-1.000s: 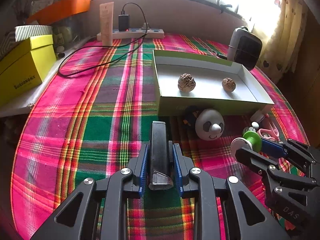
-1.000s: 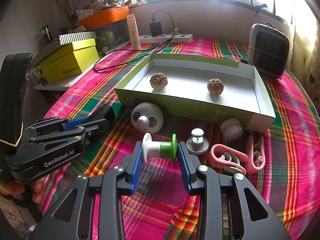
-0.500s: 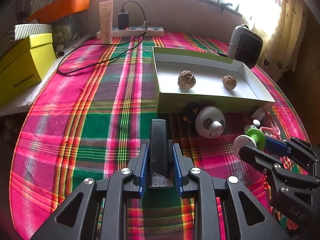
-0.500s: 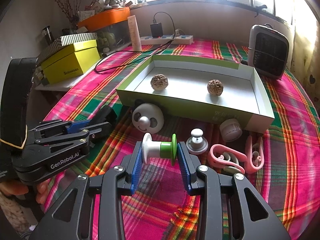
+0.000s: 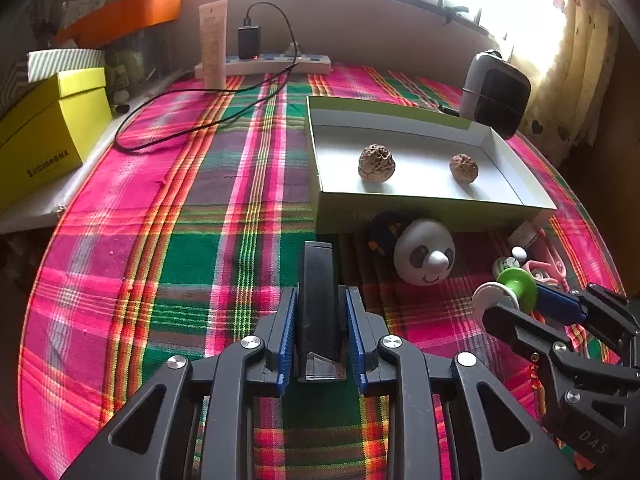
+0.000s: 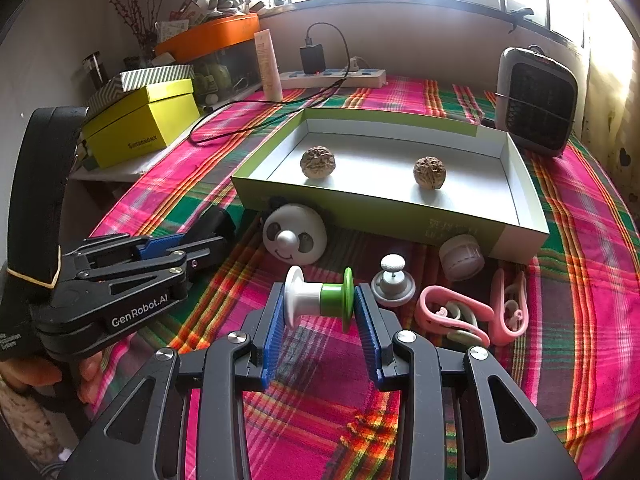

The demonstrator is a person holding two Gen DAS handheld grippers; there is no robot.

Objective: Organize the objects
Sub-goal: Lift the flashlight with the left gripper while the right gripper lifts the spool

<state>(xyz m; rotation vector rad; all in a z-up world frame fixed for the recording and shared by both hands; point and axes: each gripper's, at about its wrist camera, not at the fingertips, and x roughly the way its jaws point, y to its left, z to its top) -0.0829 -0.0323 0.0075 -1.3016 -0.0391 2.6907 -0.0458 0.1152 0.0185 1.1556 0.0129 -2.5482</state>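
Observation:
My left gripper (image 5: pixel 320 304) is shut on a black oblong object (image 5: pixel 318 300) held above the plaid cloth, left of the green-and-white tray (image 5: pixel 400 208). My right gripper (image 6: pixel 316 300) is shut on a white-and-green spool (image 6: pixel 318 296), in front of the tray (image 6: pixel 360 212). Two walnuts (image 6: pixel 318 162) (image 6: pixel 429 172) lie in the tray. A white panda toy (image 6: pixel 294 238) sits against the tray's front wall, between the two grippers. The left gripper also shows in the right wrist view (image 6: pixel 192 244), the right gripper in the left wrist view (image 5: pixel 516 300).
A white knob (image 6: pixel 392 280), a small round jar (image 6: pixel 460 258) and pink clips (image 6: pixel 452 316) (image 6: pixel 508 306) lie before the tray. A heater (image 6: pixel 536 100) stands back right. A power strip (image 6: pixel 332 76), a black cable (image 5: pixel 192 128), a tube (image 6: pixel 269 66) and a yellow box (image 6: pixel 140 128) stand at the back left.
Both grippers have risen slightly and drawn a little nearer to the tray, each keeping its object. Nothing on the table moved.

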